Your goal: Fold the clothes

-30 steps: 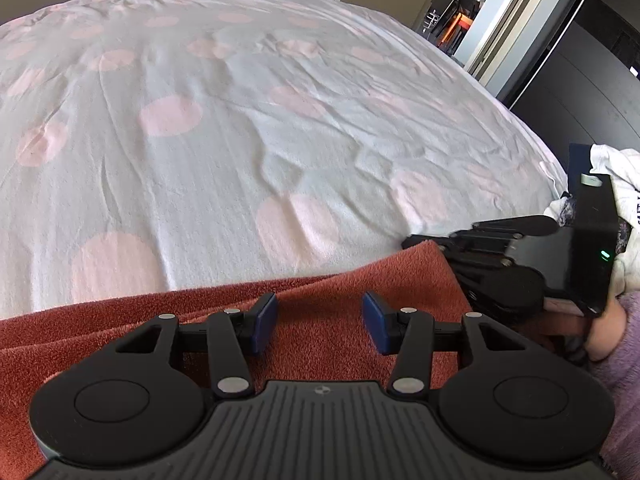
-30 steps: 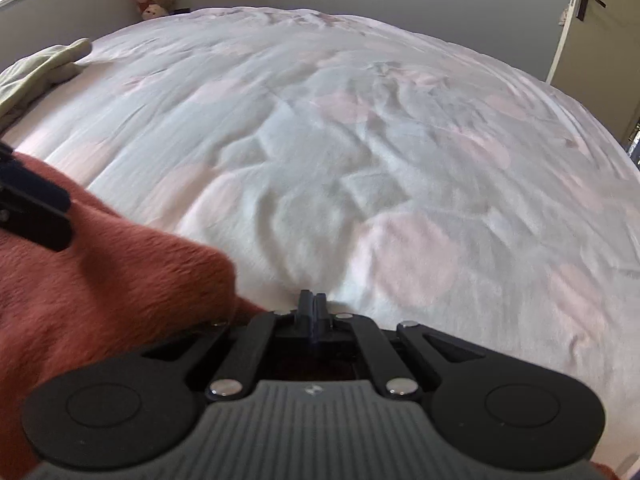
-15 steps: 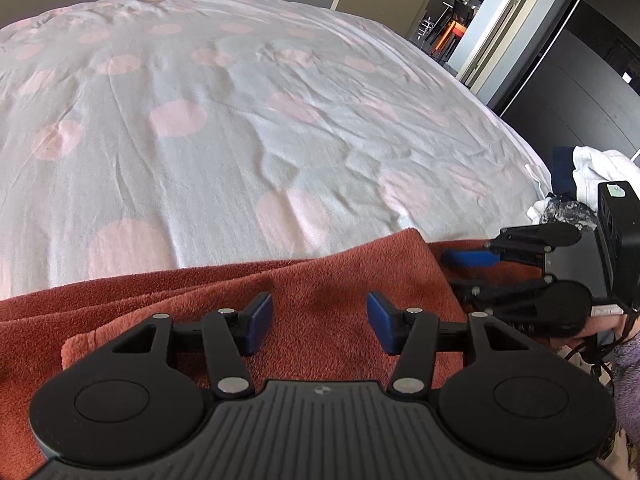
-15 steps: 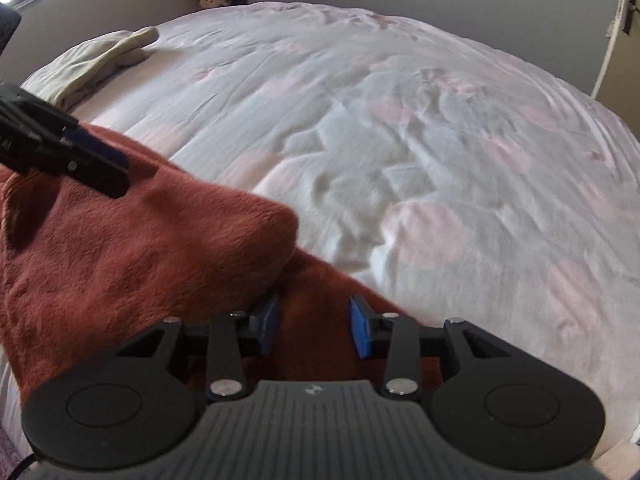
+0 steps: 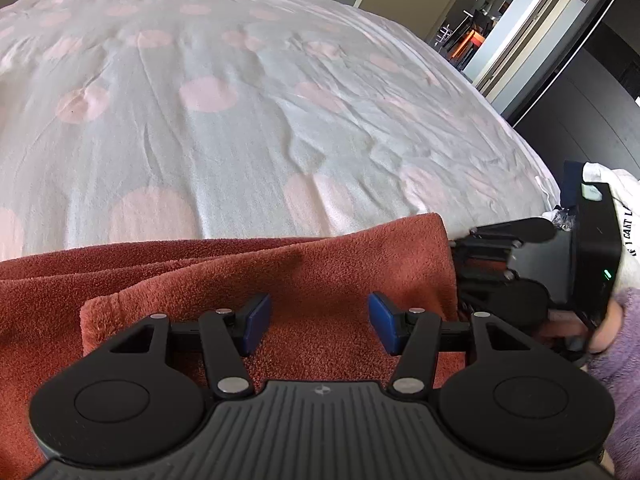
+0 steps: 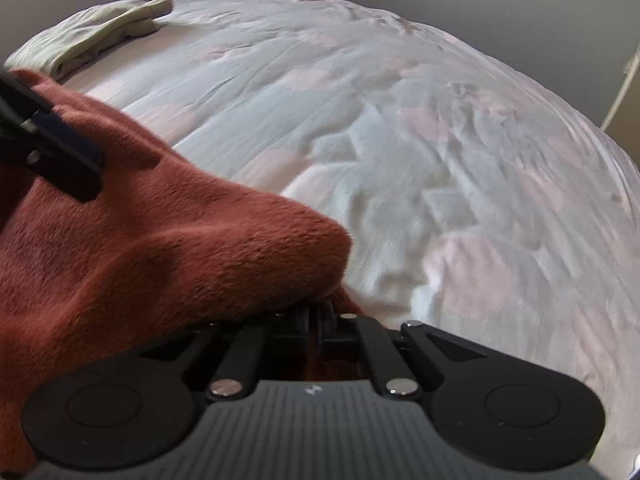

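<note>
Fingers of the right gripper [image 6: 320, 326] pinched the rust fleece garment [image 6: 160, 248]; the left gripper [image 5: 316, 322] stood spread above it. Layers lay doubled at the bed's [image 5: 240, 140] near edge, folding unfinished.

Left gripper [image 5: 316, 326] with jaws wide apart, right gripper [image 6: 316, 320] apparently clamped together (partly hidden).

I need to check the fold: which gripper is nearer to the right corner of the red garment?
Right. The right gripper is shut on the red garment at that corner; the left gripper hovers open over its middle.
</note>
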